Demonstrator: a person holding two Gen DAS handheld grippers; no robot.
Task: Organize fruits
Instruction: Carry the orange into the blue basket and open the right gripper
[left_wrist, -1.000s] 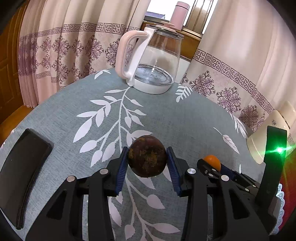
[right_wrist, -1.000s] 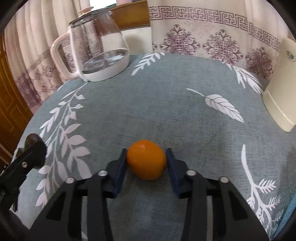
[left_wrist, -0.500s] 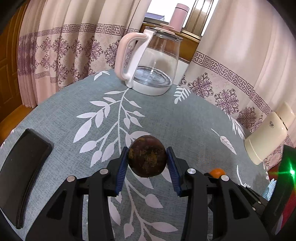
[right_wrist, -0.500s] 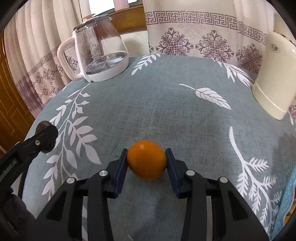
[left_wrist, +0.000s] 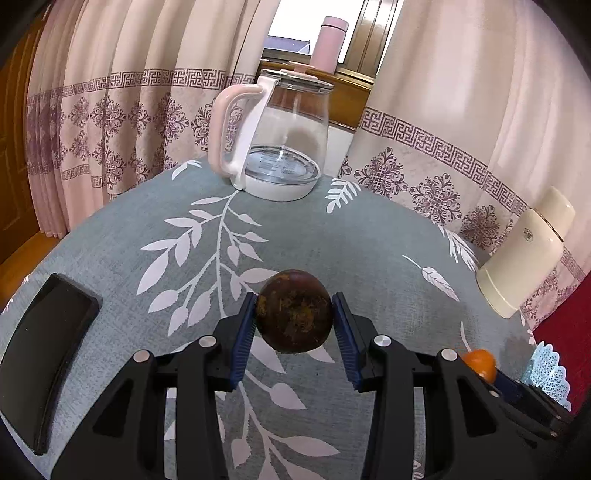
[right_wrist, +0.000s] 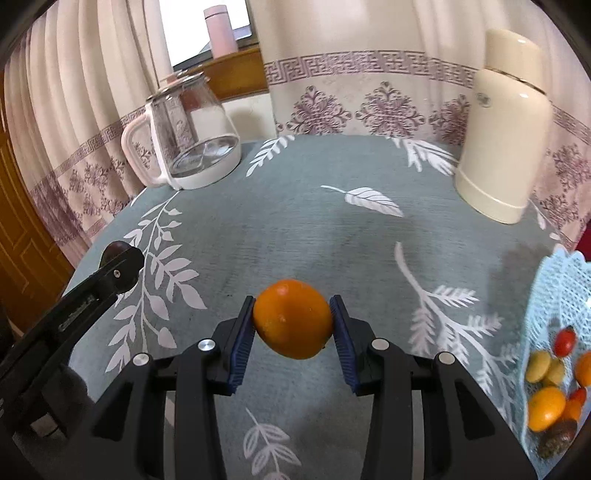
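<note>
My left gripper (left_wrist: 294, 325) is shut on a dark brown mangosteen (left_wrist: 294, 311) and holds it above the grey leaf-print tablecloth (left_wrist: 332, 243). My right gripper (right_wrist: 293, 326) is shut on an orange (right_wrist: 293, 318), also held above the cloth. The orange also shows in the left wrist view (left_wrist: 480, 363) at the far right, and the mangosteen shows in the right wrist view (right_wrist: 112, 250) at the left. A pale blue lace basket (right_wrist: 554, 280) at the right edge holds several small fruits (right_wrist: 546, 406).
A glass kettle with a pink handle (left_wrist: 280, 136) stands at the back of the table. A cream thermos (right_wrist: 504, 125) stands at the back right. A black phone-like slab (left_wrist: 40, 354) lies at the left. Curtains hang behind the table.
Both grippers have risen and pulled back with their fruits. The right gripper has swung right, bringing the blue basket of fruits into its view.
</note>
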